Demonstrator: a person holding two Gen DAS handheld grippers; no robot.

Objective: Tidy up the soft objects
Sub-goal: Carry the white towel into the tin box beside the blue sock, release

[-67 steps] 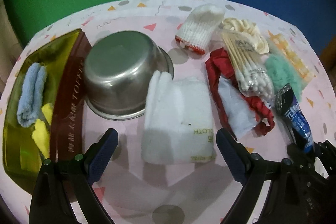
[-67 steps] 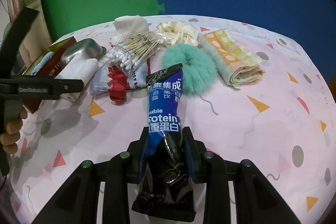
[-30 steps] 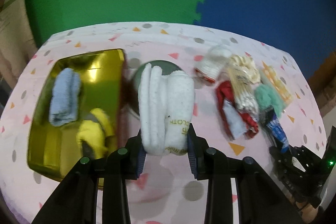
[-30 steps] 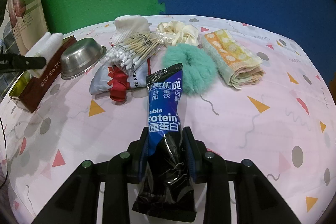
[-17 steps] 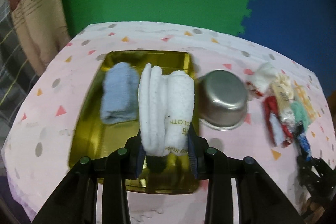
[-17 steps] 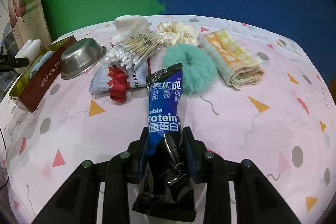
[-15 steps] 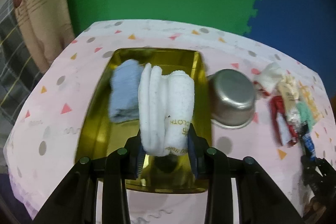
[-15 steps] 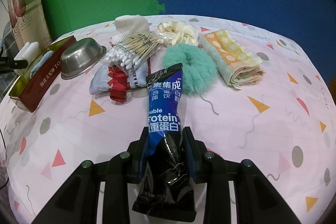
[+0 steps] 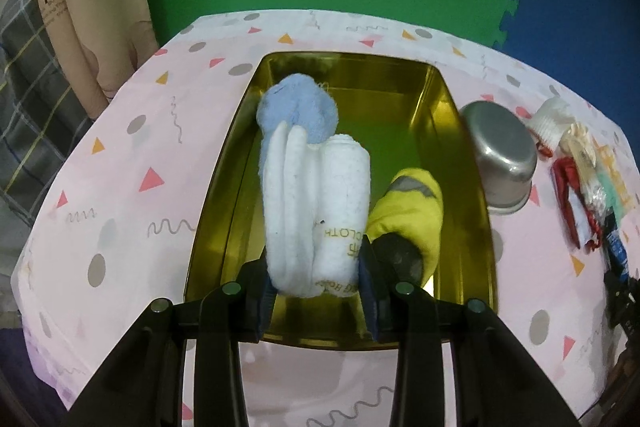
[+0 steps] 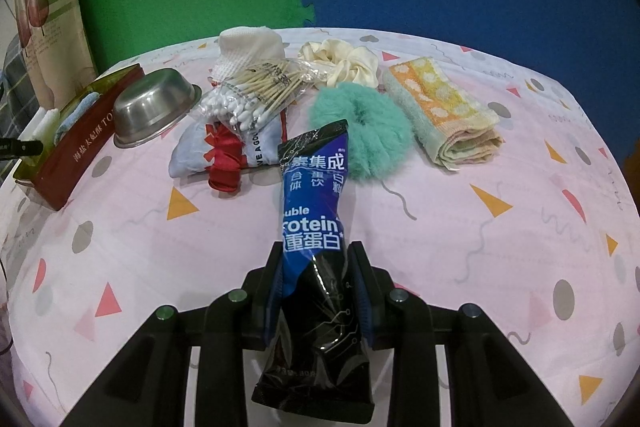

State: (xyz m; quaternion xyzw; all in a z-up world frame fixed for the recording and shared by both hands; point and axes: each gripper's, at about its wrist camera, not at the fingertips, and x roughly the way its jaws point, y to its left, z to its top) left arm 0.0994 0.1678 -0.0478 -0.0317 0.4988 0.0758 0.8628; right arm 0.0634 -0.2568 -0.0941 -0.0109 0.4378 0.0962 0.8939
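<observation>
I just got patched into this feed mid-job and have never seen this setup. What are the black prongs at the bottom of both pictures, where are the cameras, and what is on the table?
There is no robot. A person holds a two-finger hand-held gripper in each hand, and a fisheye camera on each one looks forward along its fingers. The black prongs are those fingers.

In the left wrist view, the left hand-held gripper is shut on a white cloth, above a gold tin that holds a blue cloth and a yellow item. A steel bowl stands beside the tin.

In the right wrist view, the right hand-held gripper is shut on a blue pouch. On the pink table lie a green scrunchie, a cream scrunchie, a folded towel, cotton swabs and a white glove.
</observation>
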